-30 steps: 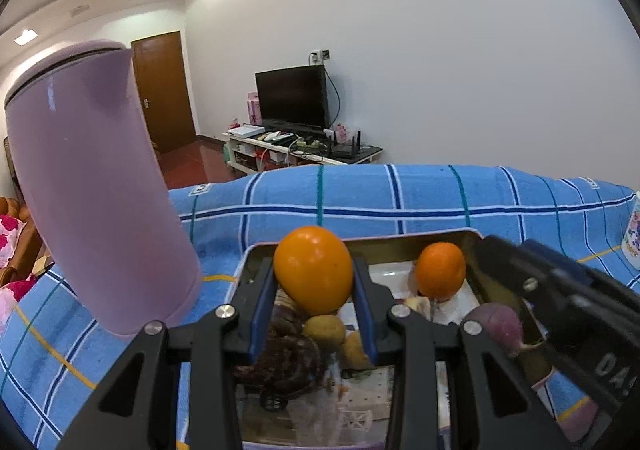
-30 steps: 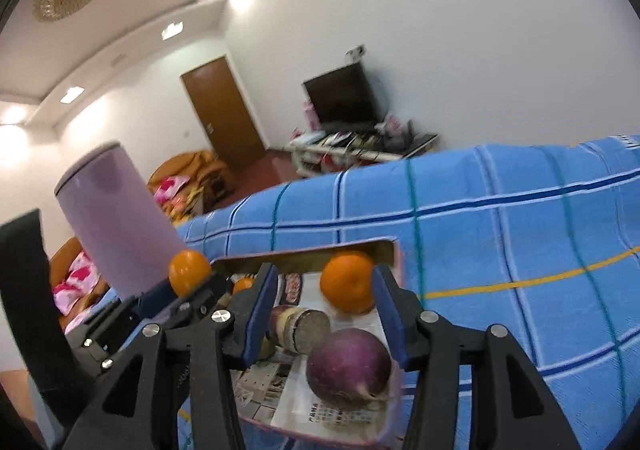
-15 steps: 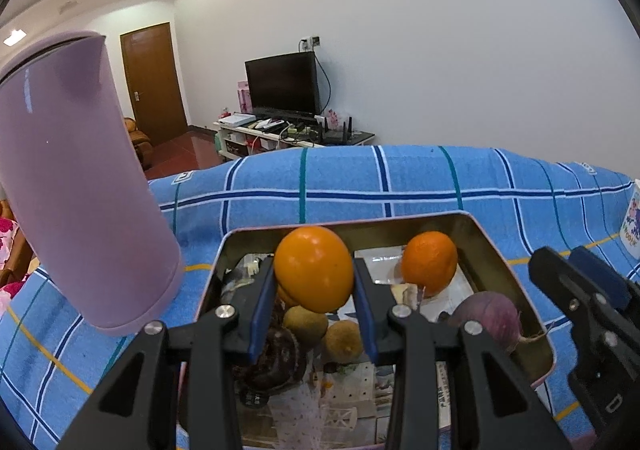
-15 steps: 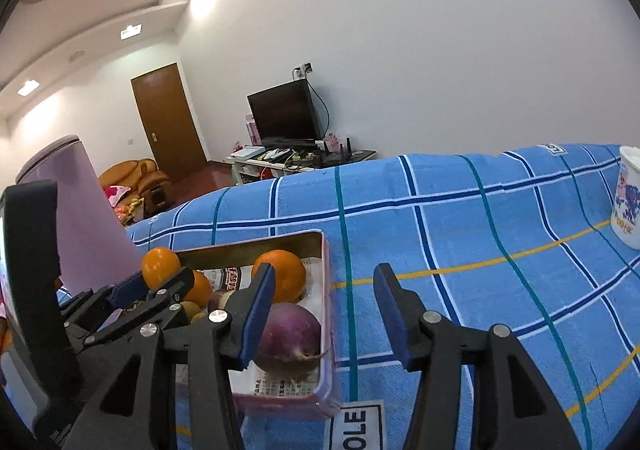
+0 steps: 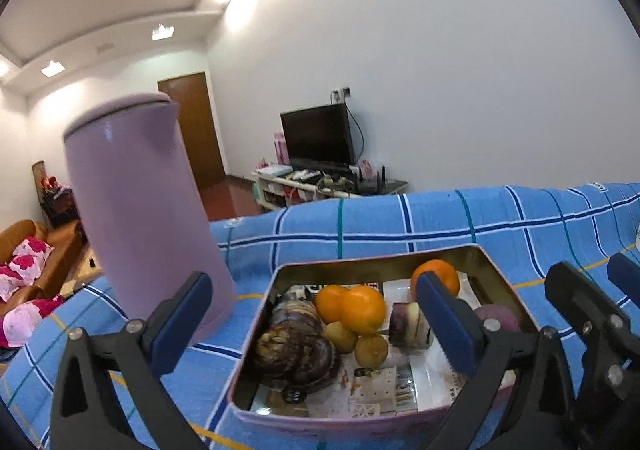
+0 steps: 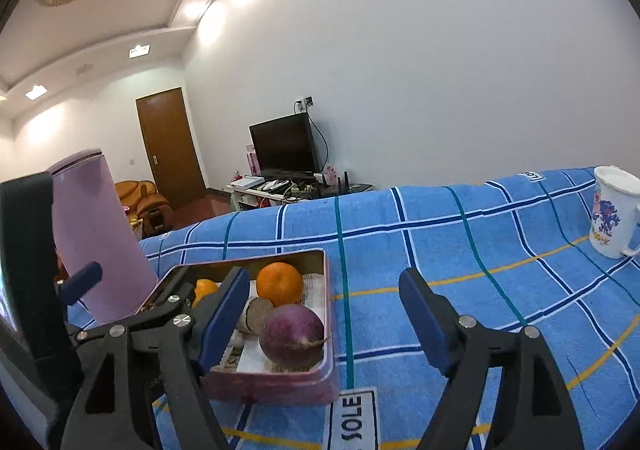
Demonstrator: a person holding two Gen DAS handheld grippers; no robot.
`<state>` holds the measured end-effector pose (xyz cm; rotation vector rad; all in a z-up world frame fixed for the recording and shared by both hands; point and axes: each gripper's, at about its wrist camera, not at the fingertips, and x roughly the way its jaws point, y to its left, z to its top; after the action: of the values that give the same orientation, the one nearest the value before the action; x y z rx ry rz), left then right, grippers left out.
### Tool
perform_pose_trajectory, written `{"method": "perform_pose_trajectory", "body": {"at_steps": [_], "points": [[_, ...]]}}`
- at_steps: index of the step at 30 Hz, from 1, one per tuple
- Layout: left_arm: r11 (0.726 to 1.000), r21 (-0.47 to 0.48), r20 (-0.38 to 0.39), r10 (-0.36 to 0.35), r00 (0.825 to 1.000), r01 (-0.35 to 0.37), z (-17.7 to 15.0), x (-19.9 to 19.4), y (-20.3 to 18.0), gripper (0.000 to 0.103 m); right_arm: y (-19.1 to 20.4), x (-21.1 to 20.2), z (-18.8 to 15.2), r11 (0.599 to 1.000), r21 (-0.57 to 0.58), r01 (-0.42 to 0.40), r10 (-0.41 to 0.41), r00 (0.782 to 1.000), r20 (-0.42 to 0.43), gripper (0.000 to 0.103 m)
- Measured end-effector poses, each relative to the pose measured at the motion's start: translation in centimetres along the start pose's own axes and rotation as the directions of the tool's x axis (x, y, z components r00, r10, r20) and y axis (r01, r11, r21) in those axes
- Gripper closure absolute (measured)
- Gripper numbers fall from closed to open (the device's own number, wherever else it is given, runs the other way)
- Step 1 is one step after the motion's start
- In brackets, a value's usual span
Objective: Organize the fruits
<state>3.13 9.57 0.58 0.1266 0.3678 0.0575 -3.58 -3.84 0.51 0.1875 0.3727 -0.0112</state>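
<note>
We count: oranges (image 5: 362, 309) 3 | purple turnip (image 6: 291, 334) 1 | tin tray (image 5: 360, 264) 1 | lilac jug (image 5: 140, 209) 1 | mug (image 6: 612, 221) 1

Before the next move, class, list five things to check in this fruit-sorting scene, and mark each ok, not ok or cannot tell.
1. Left gripper empty: ok; jaws just opened wide, nothing between them.
2. Right gripper empty: ok; jaws just opened, only cloth beyond them.
3. Oranges lying in the tin: ok.
4. Purple turnip inside the tin: ok, by its near right corner.
5. Fruits sorted apart from the other items in the tin: not ok, still mixed.
</note>
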Motion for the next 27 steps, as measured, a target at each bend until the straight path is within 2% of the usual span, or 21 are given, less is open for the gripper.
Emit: {"method": "perform_pose_trajectory", "body": {"at_steps": [7,17,27], "points": [[1.0,-0.007,0.023,0.021,1.0,-0.021,-0.7,-2.2,1.3,0.0,-0.1,-1.6,-0.4,1.0,0.017,0.002,-0.003,1.0,0.029,0.024],[0.999,-0.032,0.048,0.031,0.998,-0.029,-1.6,-4.6,2.7,0.0,0.6,-4.1,-0.9,1.0,-0.017,-0.006,0.008,0.996,0.09,0.024],[0.999,-0.049,0.065,-0.005,0.998,0.008,-1.9,-5.4,3.1,0.0,1.1,-5.2,-1.1,0.999,-0.031,0.011,-0.008,0.995,0.101,0.024]]}}
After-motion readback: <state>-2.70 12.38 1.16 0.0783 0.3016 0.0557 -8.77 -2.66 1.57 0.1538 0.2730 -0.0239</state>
